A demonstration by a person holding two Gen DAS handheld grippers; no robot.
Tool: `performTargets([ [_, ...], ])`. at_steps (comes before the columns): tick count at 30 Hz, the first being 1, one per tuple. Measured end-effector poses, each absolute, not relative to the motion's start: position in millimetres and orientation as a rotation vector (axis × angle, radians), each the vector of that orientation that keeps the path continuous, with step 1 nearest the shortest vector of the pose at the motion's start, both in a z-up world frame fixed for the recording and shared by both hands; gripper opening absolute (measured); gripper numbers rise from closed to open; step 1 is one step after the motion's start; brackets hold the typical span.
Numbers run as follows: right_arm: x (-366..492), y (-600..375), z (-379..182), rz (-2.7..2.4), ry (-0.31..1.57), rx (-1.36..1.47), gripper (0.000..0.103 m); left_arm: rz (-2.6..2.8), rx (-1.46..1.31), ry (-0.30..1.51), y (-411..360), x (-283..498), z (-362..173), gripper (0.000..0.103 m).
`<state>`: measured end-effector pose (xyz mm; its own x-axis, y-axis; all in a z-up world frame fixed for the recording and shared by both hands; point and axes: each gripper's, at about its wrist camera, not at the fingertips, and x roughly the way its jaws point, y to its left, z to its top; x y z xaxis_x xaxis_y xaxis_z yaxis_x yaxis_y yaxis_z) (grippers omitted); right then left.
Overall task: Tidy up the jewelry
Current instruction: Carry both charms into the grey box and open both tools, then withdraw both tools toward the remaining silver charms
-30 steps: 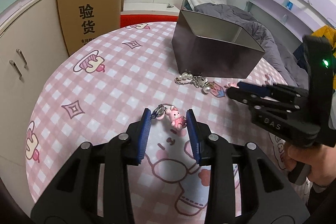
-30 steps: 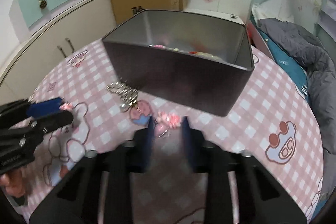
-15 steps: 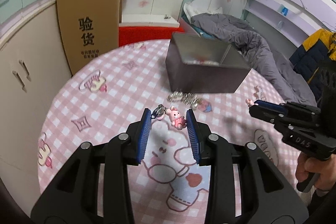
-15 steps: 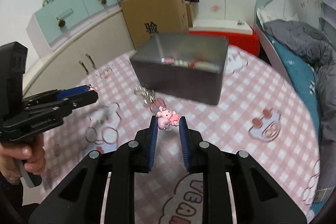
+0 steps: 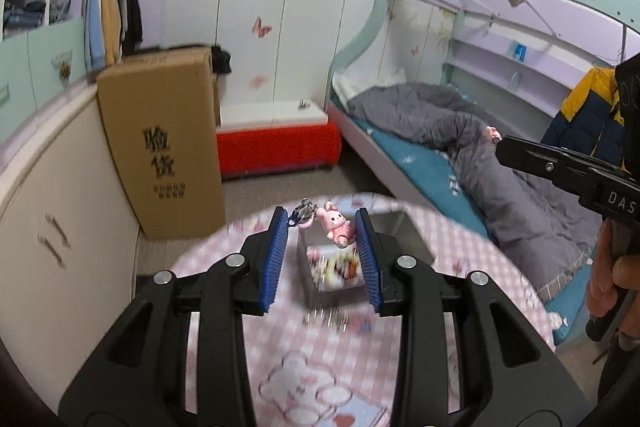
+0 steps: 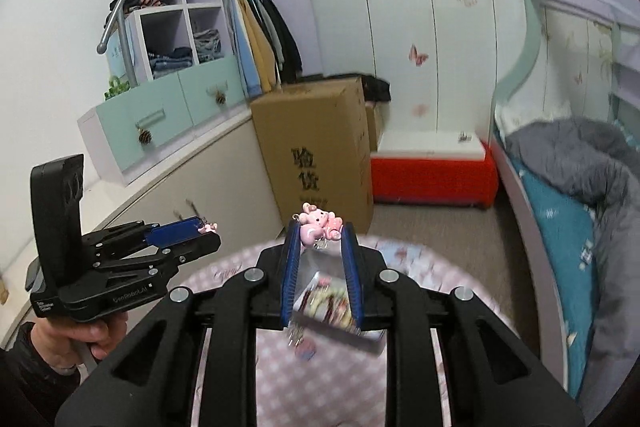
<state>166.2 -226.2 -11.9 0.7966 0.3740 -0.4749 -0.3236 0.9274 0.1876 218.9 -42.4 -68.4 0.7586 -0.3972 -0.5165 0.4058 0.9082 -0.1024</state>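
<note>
My left gripper [image 5: 321, 223] is shut on a pink bunny charm [image 5: 337, 227] with a metal clasp, held high above the round pink-checked table [image 5: 320, 367]. My right gripper [image 6: 320, 231] is shut on a second pink charm [image 6: 318, 225], also well above the table. Below both sits the open grey tin [image 5: 316, 291], blurred, with several trinkets inside. The right wrist view shows the tin [image 6: 372, 345] under the fingers. A loose chain with a pendant [image 5: 332, 321] lies on the cloth in front of the tin. Each gripper shows in the other's view, the right [image 5: 502, 143] and the left [image 6: 208, 233].
A tall cardboard box [image 5: 168, 155] leans on the cream cabinet [image 5: 60, 207] to the left. A red bench [image 5: 276, 147] stands behind the table. A bunk bed with a grey duvet [image 5: 500, 187] runs along the right. A hand [image 6: 80, 339] grips the left tool.
Both grippers have risen from just above the cloth with their pink charms held. The table and tin have dropped low in both views, and the views now tilt up toward the room.
</note>
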Motion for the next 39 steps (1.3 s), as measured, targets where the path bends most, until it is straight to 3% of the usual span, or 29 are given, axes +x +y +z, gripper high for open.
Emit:
performTargets([
  [12,220.4,-227.2,-34.5,0.38,0.639,0.141,0.019,-0.473,0.025,0.594,-78.6,272.5,-59.8,0.035],
  [14,229.9,-230.4,-43.4,0.375,0.667,0.164,0.02,-0.491,0.014,0.619,-83.0,283.1,-66.1,0.044],
  [15,235.6,-232.3,-50.3,0.372,0.689,0.178,0.02,-0.489,0.011,0.632,-85.2,287.4,-69.3,0.064],
  [16,240.7,-234.2,-56.0,0.369,0.716,0.191,0.025,-0.469,0.016,0.633,-86.3,289.5,-70.6,0.08],
  [18,244.6,-240.0,-63.8,0.341,0.737,0.219,0.048,-0.418,0.037,0.619,-86.8,290.5,-73.8,0.087],
  [19,243.0,-243.5,-65.0,0.325,0.729,0.236,0.071,-0.397,0.041,0.614,-84.9,290.1,-75.0,0.09],
  [20,239.9,-248.7,-65.5,0.306,0.711,0.257,0.087,-0.379,0.04,0.612,-82.2,290.0,-76.0,0.09],
  [22,235.3,-256.0,-65.8,0.279,0.69,0.283,0.095,-0.351,0.021,0.604,-74.1,287.7,-77.1,0.091],
  [39,207.6,-262.1,-30.2,0.187,0.588,0.255,0.095,-0.262,-0.041,0.458,-30.7,227.9,-35.2,0.093],
])
